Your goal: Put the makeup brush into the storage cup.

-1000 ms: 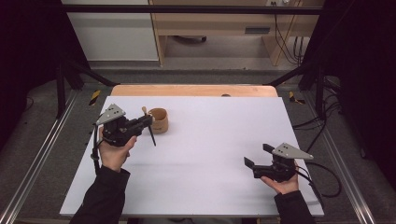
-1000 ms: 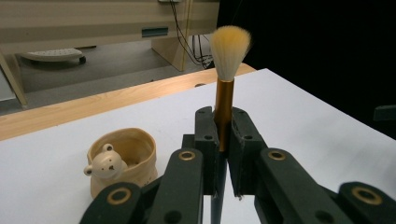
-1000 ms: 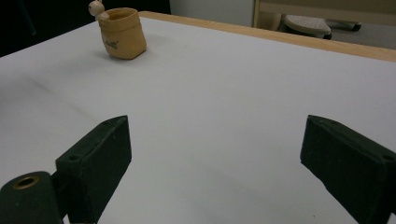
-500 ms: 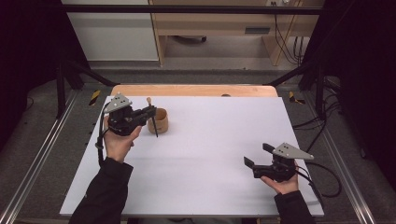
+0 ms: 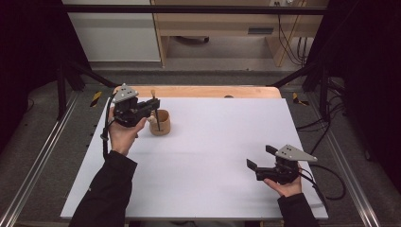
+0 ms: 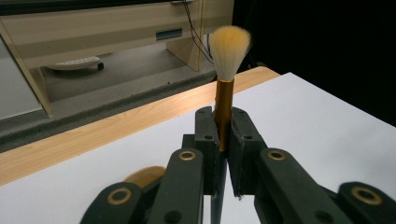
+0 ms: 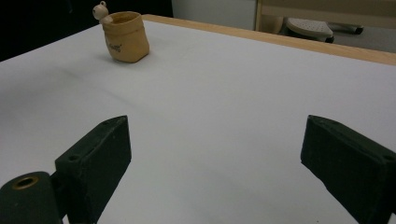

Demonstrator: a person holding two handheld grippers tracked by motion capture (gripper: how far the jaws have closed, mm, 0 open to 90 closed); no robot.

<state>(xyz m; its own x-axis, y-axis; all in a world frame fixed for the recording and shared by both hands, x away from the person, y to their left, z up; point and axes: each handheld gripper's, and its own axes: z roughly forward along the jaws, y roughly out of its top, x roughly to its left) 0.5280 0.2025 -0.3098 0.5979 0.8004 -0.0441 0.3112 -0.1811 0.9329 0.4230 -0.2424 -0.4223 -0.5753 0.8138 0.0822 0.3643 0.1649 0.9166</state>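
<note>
Left gripper (image 5: pixel 152 107) has its jaws pinched tight on the brush (image 6: pixel 224 93), clamped on the copper-coloured ferrule just under the pale bristle tuft, and the brush stands upright, bristles up, handle pointing down. From the high view, that dark handle hangs right over the small tan cup (image 5: pixel 160 124), at its mouth or just beside its near rim; whether the tip is already inside, I cannot tell from up here. The left gripper view catches a sliver of the cup's rim (image 6: pixel 145 175) low down, just left of the jaws, so the cup sits slightly off the handle's line.

So the job in hand looks like dropping this brush, handle first, into the cup. To do it cleanly: keep the brush vertical, nudge the gripper until the handle tip sits over the middle of the opening rather than its rim, then lower slowly and let go only once the handle rests inside. The cup looks light and could tip if the handle catches its wall.

Right gripper (image 5: pixel 258 158) is resting well away from the cup, toward the near right corner of the white table (image 5: pixel 222 142). Its jaws stand wide apart, with nothing between them. The cup (image 7: pixel 125 36) shows far off in its view.
</note>
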